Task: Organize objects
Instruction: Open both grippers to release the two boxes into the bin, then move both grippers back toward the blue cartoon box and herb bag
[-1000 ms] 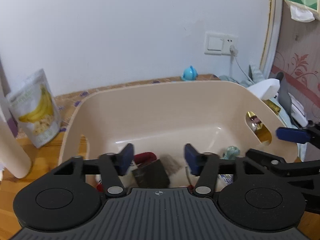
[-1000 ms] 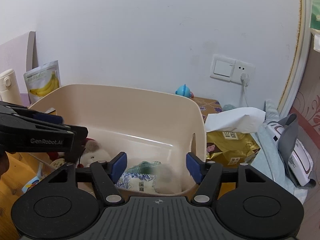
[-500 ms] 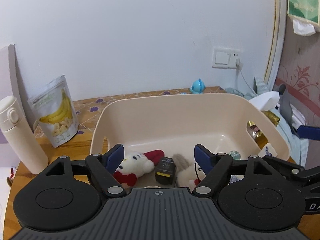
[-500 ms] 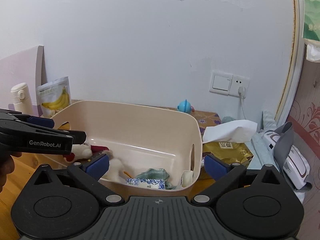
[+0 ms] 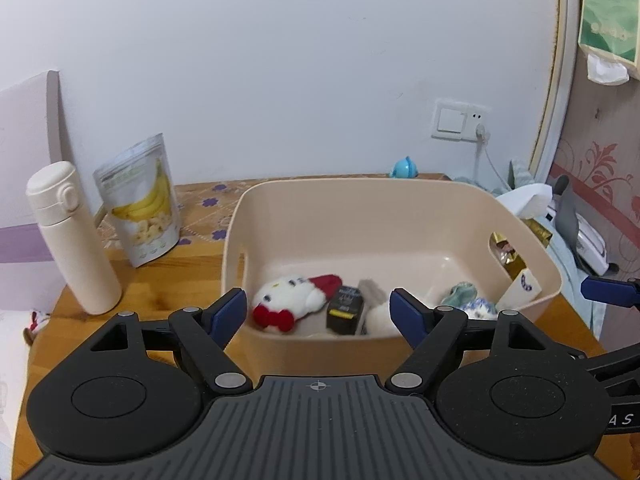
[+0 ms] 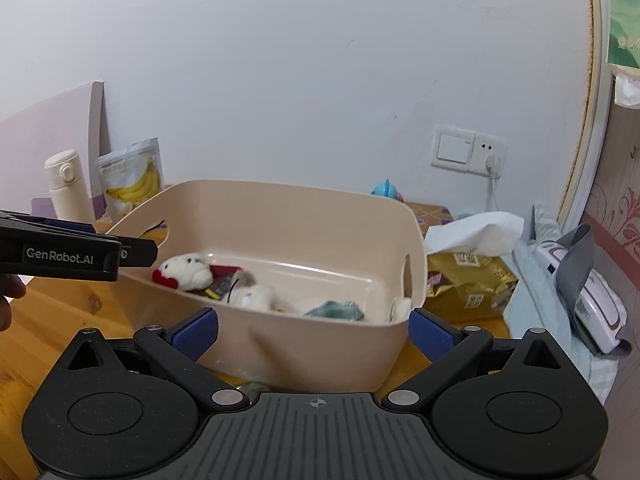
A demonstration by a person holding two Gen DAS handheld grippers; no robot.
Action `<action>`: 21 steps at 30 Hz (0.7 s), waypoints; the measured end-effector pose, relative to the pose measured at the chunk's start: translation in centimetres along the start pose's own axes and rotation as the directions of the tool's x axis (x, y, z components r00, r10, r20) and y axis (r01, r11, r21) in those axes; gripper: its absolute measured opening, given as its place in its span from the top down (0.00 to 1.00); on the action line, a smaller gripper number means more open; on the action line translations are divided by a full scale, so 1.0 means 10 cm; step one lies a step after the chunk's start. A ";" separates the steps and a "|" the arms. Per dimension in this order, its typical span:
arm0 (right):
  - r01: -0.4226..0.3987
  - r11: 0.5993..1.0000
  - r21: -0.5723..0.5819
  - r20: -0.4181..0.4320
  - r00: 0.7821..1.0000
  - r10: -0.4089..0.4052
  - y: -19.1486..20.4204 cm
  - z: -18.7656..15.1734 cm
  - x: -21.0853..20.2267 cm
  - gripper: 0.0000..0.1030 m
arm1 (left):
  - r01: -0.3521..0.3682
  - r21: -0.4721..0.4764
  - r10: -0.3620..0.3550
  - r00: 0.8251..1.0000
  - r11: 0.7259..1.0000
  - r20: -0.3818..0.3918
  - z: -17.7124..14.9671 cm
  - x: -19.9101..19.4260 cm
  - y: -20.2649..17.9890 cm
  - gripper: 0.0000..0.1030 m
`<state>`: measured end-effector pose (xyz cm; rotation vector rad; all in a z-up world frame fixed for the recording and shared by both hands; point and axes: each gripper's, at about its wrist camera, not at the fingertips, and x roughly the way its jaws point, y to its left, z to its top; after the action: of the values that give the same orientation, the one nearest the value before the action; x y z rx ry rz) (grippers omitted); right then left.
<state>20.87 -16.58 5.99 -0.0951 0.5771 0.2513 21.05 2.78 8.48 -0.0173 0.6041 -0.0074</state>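
Claws, left (image 5: 318, 316) and right (image 6: 314, 332), have spread wide, empty, withdrawn from bin (image 5: 360, 204) (toys inside).

We see soft, even indoor light with faint shadows. Fisheye distortion bends the door frame (image 5: 560, 80); the small plush (image 5: 378, 312) is motion-blurred.

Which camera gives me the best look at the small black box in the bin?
Left wrist: the black box stands unobstructed between the two plush toys. In the right wrist view, only a dark sliver shows behind the plush.
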 end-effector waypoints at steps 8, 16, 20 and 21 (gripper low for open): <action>-0.012 1.000 -0.010 -0.040 0.999 0.012 0.12 -0.14 0.01 0.00 | -0.023 0.017 0.024 0.999 1.000 -0.033 -0.20 -0.05 0.09 0.22; -0.007 1.000 -0.019 -0.087 0.996 0.005 0.16 -0.27 0.06 0.00 | -0.020 0.045 0.024 0.995 0.999 -0.093 -0.43 0.02 0.11 0.22; -0.009 1.000 -0.011 -0.122 0.993 0.008 0.15 -0.36 0.13 0.00 | -0.017 0.067 0.026 0.990 0.998 -0.135 -0.57 0.08 0.08 0.22; -0.012 1.000 -0.010 -0.132 0.991 0.010 0.15 -0.38 0.15 0.00 | -0.017 0.068 0.026 0.989 0.998 -0.146 -0.59 0.10 0.08 0.22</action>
<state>19.64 -15.49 1.96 -0.1193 0.7078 0.2601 18.51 3.50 3.01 0.0548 0.7507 -0.0080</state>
